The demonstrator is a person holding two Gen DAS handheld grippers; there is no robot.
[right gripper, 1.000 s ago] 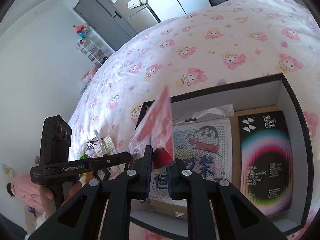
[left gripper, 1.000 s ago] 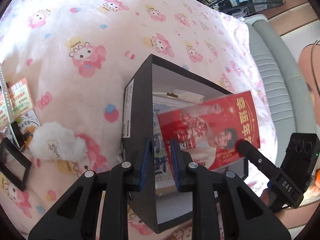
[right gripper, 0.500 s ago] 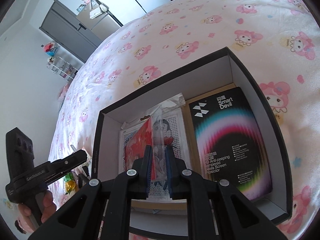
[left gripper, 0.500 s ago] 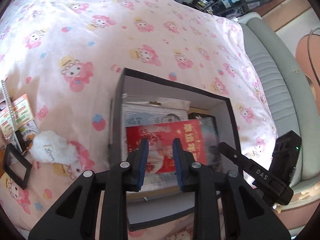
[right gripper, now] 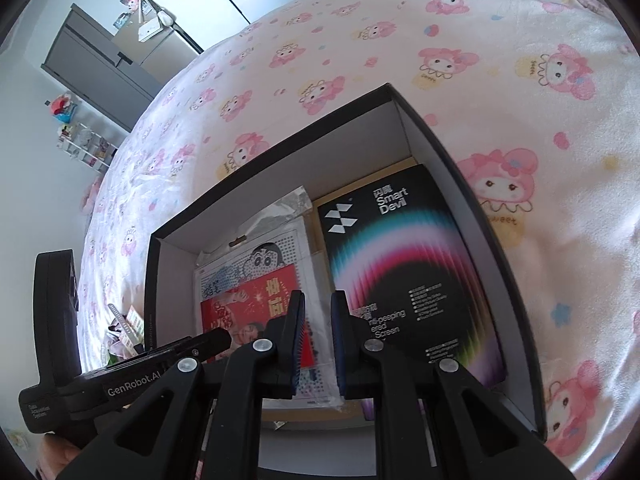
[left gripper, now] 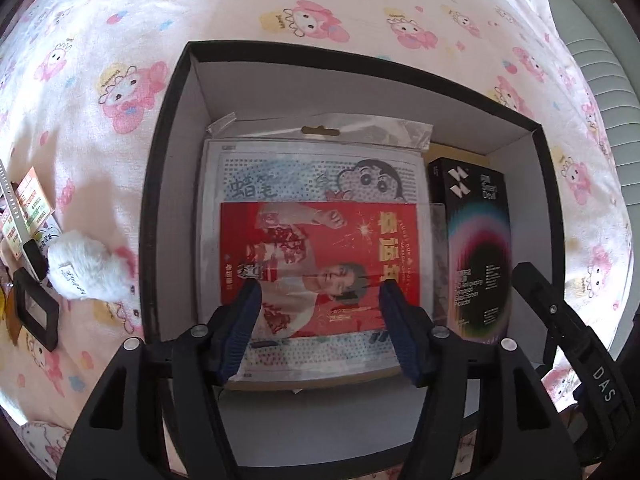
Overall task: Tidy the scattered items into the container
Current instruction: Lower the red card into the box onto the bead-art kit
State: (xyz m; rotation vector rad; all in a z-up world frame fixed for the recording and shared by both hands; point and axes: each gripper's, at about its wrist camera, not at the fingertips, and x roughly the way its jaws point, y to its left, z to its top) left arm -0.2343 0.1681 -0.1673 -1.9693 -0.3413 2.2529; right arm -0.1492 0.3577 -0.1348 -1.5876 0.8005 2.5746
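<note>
Three flat items in the box point(left gripper: 172, 184) on the bed point(left gripper: 360, 8) | left tool point(left gripper: 318, 292) opening, red card point(left gripper: 320, 248) released on the cartoon packet point(left gripper: 304, 176) | right tool point(right gripper: 316, 312) clenched, empty | we judge the card light, slippery; we'd pinch its edge | fluffy toy point(left gripper: 86, 270) left of box.

A bedroom in a home

A big bed point(right gripper: 360, 32) fills the room, with a soft pink blanket point(left gripper: 120, 80) covered in cartoon bunnies. Past the bed's far edge stand a grey cupboard point(right gripper: 92, 68) and a small white shelf point(right gripper: 86, 148) holding toys, by plain white walls.
</note>
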